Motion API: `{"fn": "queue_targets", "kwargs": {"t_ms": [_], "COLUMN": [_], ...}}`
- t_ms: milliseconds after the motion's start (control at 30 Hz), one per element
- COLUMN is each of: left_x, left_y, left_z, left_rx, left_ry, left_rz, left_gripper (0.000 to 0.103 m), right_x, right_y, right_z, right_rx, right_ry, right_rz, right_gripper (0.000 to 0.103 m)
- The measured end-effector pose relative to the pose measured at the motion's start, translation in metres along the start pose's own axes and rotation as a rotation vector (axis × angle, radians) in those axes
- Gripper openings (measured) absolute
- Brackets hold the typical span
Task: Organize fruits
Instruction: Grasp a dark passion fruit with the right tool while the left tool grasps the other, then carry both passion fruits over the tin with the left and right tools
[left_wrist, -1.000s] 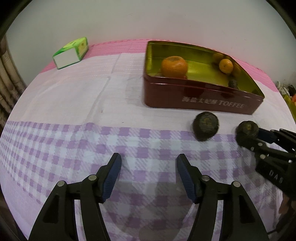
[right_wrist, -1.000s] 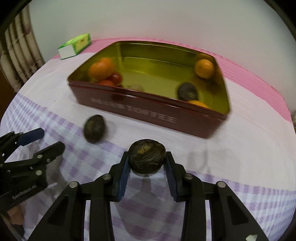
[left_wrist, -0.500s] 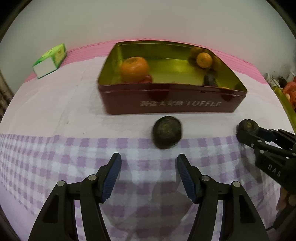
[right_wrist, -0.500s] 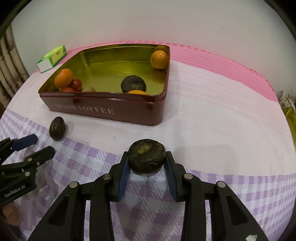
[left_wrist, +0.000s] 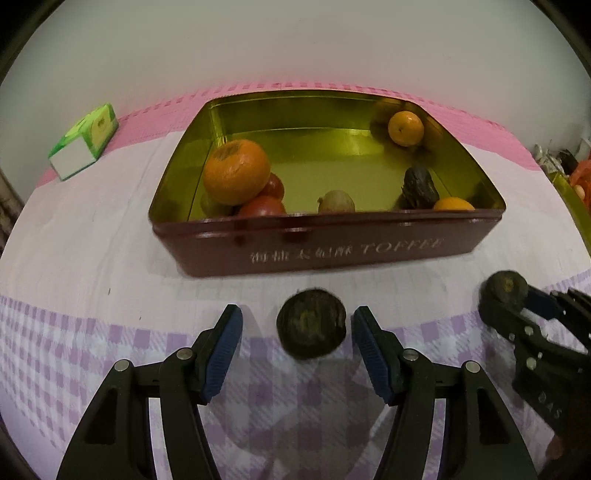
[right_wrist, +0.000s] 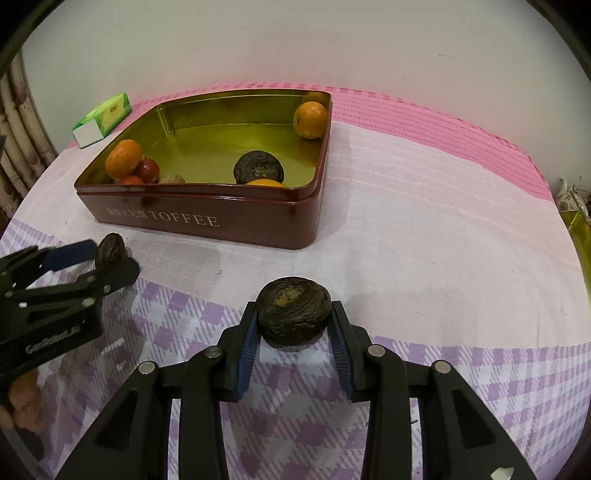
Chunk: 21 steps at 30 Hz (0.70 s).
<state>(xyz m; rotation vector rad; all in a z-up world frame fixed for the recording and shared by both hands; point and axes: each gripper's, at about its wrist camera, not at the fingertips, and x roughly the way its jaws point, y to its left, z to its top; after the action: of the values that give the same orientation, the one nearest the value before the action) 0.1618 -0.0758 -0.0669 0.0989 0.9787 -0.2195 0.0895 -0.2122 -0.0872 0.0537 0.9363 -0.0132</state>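
The right gripper (right_wrist: 293, 325) is clenching a dark, wrinkled round fruit (right_wrist: 293, 315), carrying it above the lilac-checked tablecloth (right_wrist: 443, 258), near and to the right of the dark red toffee tin with the gold lining (right_wrist: 207, 221). The left gripper (left_wrist: 297, 341) is standing released, its blue pads (left_wrist: 221, 350) flanking a second dark wrinkled fruit (left_wrist: 311, 323) that is lying on the cloth just in front of the tin's near wall; neither pad is touching it. So two pickups are running at once: one fruit is in hand, the other is being lined up.

Next, I reckon, the left jaws are needing to close squarely on that fruit, while the right one is wanting a lift over the tin's rim to drop beside the big orange mandarin (left_wrist: 236, 171), the red tomatoes (left_wrist: 264, 205) and the small orange at the far corner (left_wrist: 405, 128).

Hard to read: an orange fruit and a pale one are peeking half-hidden behind the near wall, and clutter at the far right edge is cut off. A green and white carton (left_wrist: 85, 142) is sitting far left.
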Motion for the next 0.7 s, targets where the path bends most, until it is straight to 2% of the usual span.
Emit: {"fn": "queue_targets", "kwargs": {"t_ms": [200,267,467,700], "left_x": [0.002,0.001,-0.003,-0.008], "left_y": [0.002,0.003,0.004,0.004], "left_z": [0.002,0.001,-0.003,-0.009], "left_rx": [-0.004,-0.006,-0.003,0.001], "left_ry": [-0.013,-0.021,-0.026,-0.028], "left_rz": [0.009,0.007,0.002,-0.002], "left_gripper": [0.059,0.049,0.035,0.034], "right_x": [0.0,0.0,0.0,0.0], "right_y": [0.0,0.0,0.0,0.001], "right_z": [0.0,0.0,0.0,0.0], "right_rx": [-0.002,0.0,0.001,0.001], "right_ry": [-0.001,-0.002,-0.004,-0.004], "right_rz": [-0.001,-0.002,-0.003,-0.005], "right_gripper": [0.034,0.034,0.035,0.035]}}
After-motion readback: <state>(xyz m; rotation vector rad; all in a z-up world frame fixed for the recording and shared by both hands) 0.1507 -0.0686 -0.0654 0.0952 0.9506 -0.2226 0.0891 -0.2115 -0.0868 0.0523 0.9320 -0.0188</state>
